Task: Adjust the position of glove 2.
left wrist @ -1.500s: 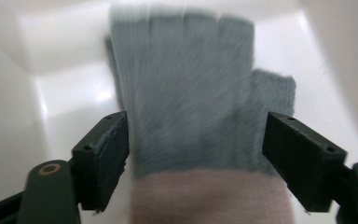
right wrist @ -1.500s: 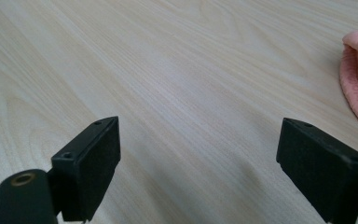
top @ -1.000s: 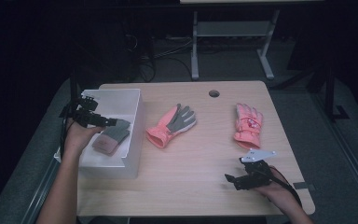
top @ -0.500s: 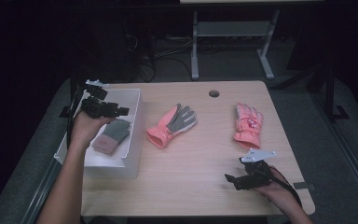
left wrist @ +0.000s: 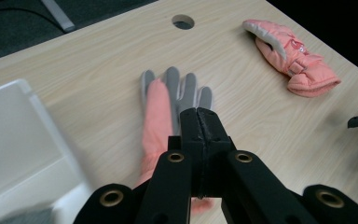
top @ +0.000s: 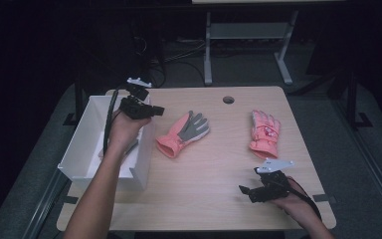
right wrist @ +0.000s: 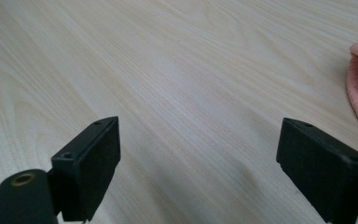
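While the left gripper (top: 155,110), jaws just closed on nothing, hovers at the white bin's (top: 79,149) rim, the nearest glove (top: 183,133) lies just beyond, fingers pointing away.

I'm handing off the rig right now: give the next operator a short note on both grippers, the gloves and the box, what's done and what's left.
Left gripper: jaws have just closed and are shut on nothing, held above the right wall of the white box, pointing at the palm-up pink glove.
Right gripper: open, empty, low over the table near its front edge.
Second pink glove lies right of centre.
Done: something dark lies in the box, largely hidden behind the forearm.
Left: probably both gloves into the box.
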A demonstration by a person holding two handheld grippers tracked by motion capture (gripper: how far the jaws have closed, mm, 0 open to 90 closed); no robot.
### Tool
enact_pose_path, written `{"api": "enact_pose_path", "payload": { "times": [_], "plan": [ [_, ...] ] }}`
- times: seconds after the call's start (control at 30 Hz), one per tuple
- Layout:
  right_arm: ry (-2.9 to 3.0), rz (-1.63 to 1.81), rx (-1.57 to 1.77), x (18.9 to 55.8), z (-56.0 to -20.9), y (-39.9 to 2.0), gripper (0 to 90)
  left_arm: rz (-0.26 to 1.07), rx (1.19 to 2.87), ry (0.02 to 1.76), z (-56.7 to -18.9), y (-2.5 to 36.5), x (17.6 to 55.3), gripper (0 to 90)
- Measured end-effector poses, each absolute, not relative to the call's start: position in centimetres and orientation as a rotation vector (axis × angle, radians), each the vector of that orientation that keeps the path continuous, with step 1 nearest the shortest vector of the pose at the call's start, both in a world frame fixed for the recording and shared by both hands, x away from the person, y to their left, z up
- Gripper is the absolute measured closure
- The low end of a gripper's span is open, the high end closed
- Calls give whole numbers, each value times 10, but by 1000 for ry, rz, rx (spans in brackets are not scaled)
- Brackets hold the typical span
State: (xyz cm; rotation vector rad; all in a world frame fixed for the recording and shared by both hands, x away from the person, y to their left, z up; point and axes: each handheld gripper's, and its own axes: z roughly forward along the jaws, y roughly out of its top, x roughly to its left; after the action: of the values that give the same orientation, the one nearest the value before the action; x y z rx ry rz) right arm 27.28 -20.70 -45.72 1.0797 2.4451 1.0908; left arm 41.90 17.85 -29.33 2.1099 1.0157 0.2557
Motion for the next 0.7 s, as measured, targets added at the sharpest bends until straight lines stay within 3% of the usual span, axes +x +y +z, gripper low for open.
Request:
{"api": "enact_pose_path", "payload": {
  "times": [0.33, 0.7],
  "plan": [
    [2452, 1092, 1073, 272, -457, -206, 131, 264, 2166, 1002, -311, 122, 435, 898],
    [2454, 1103, 1068, 272, -457, -207, 131, 288, 2235, 1046, -363, 88, 457, 898]
  ]
}}
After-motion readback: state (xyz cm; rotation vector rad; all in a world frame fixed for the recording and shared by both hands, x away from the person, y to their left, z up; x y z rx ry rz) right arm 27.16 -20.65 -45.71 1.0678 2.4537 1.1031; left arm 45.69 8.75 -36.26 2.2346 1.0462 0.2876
